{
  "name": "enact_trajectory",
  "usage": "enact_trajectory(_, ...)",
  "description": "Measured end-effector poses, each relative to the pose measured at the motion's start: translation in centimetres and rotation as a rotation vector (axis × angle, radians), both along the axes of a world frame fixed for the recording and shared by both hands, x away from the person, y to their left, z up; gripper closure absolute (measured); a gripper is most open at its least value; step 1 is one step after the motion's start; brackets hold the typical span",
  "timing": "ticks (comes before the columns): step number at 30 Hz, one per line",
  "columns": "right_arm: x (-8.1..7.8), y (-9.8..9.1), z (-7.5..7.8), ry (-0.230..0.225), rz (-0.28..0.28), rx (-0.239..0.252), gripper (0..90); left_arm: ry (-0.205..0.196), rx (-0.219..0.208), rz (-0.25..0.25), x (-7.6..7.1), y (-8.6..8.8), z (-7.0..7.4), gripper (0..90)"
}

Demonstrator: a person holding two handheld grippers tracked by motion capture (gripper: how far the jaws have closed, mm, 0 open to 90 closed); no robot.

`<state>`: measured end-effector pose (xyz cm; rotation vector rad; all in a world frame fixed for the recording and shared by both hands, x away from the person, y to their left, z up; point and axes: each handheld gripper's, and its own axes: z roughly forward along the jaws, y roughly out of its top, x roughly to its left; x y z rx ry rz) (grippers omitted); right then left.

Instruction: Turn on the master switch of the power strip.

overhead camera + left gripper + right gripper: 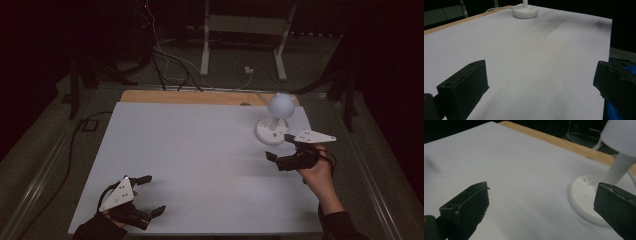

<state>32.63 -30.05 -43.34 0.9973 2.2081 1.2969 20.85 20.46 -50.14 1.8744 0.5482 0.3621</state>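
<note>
A small white desk lamp point(276, 119) with a round base and a ball-shaped head stands at the far right of the white table sheet point(200, 160). My right gripper point(280, 146) hovers just in front of the lamp base point(584, 197), jaws wide open and empty, one jaw overlapping the base's edge in the right gripper view. My left gripper point(152, 194) rests near the front left corner of the sheet, open and empty. In the left gripper view, the lamp base point(525, 11) sits far across the sheet.
A wooden table edge point(190, 96) shows beyond the sheet. Cables point(165, 60) and a white metal frame point(245, 35) lie on the dark floor behind. A black cable point(75, 145) runs along the left side.
</note>
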Motion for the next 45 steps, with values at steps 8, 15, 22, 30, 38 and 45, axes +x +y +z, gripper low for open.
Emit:
enact_trajectory(8,1.1,-1.2,0.3,0.000,-0.040,0.009,0.0,0.002,-0.004,-0.001,0.0,0.0,0.0,0.0)
enact_trajectory(15,2.2,-2.0,0.2,-0.006,-0.080,0.000,0.0,0.005,-0.007,-0.002,0.0,0.0,0.0,0.0)
enact_trajectory(22,3.4,-2.8,-0.3,0.015,-0.111,0.016,0.0,0.009,-0.018,0.002,0.0,0.1,0.0,0.0)
enact_trajectory(30,5.0,-3.4,-0.4,0.049,-0.127,0.028,0.0,0.005,-0.019,0.005,0.0,0.1,0.1,0.0)
enact_trajectory(38,6.8,-4.0,-1.5,0.091,-0.120,0.016,0.0,0.003,-0.021,0.004,0.0,0.1,0.1,0.0)
enact_trajectory(45,8.0,-4.5,-2.6,0.097,-0.130,0.020,0.0,0.001,-0.024,0.004,0.0,0.1,0.1,0.0)
